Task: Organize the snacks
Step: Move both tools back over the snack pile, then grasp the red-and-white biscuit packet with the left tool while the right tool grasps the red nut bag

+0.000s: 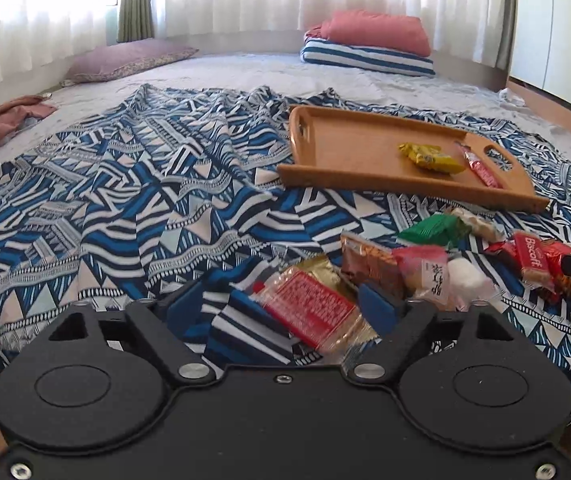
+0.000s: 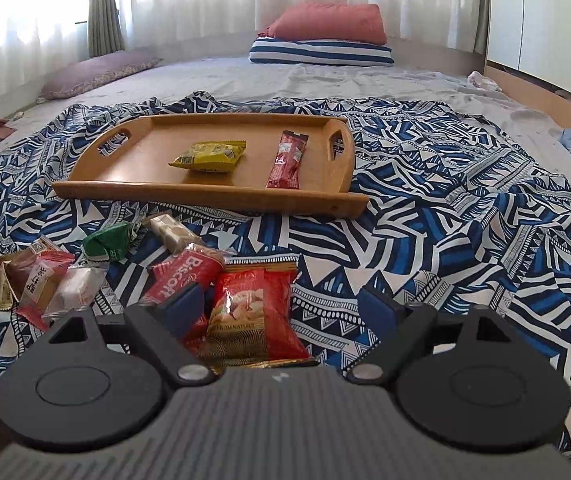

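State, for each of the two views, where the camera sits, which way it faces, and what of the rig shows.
Left wrist: on the left gripper, facing across the bed; a red-label snack packet between its fingers.
Right wrist: on the right gripper, facing likewise; a red nut packet between.
Shared: wooden tray, Biscoff packet.

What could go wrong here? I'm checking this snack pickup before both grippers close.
1. The left gripper straddles the clear red-label packet, which overlaps neighbours in the pile; closing might drag the brown packet too.
2. The right gripper has the red nut bag near its left finger, off-centre, so it could slip or the Biscoff packet get nudged.
3. The wooden tray sits on rumpled cloth and may rock.
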A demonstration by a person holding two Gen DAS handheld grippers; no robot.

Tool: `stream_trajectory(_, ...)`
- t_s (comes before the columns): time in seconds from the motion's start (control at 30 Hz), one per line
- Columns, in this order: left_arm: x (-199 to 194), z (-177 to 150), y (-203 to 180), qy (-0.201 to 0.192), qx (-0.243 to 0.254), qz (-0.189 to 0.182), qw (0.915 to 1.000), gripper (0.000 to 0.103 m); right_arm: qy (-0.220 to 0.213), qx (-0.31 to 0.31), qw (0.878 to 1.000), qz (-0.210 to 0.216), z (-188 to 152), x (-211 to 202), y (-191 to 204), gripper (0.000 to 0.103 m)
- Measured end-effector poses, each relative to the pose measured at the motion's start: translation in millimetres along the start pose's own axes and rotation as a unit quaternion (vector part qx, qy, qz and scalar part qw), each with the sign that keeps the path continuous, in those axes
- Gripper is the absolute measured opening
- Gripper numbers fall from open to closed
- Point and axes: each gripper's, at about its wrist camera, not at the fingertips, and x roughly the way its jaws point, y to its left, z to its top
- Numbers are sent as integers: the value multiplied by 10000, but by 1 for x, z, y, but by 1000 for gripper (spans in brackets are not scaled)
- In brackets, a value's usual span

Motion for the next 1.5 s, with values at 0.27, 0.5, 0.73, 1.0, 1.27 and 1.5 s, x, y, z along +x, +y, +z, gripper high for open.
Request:
stream_trajectory(0.27, 6, -2, 2, 182, -432, -170, 9988, 52, 119, -11, 9999, 105, -10, 6, 5, 91)
stream_trajectory(0.5, 15, 0, -3, 273, -436, -164, 9985, 49, 109, 141, 9997, 164, -8, 10, 6, 87)
stream_trajectory(0.73, 4, 1, -1, 117, -271, -382, 9988, 20, 61, 183, 9996, 187, -9, 9, 8, 81)
stream_trajectory(1.0, 7, -2, 12, 102, -74, 110, 9999, 30, -44, 158, 9999, 13, -9, 4, 9, 72)
stream_trajectory(1.27, 12, -10, 14, 101, -216, 329, 9992, 63, -64, 97, 9999, -95, -9, 3, 11, 72)
stream_trajectory(1.5, 18, -12, 7, 83, -657, 717, 9952, 66, -60, 98, 9998, -140, -12, 2, 11, 72)
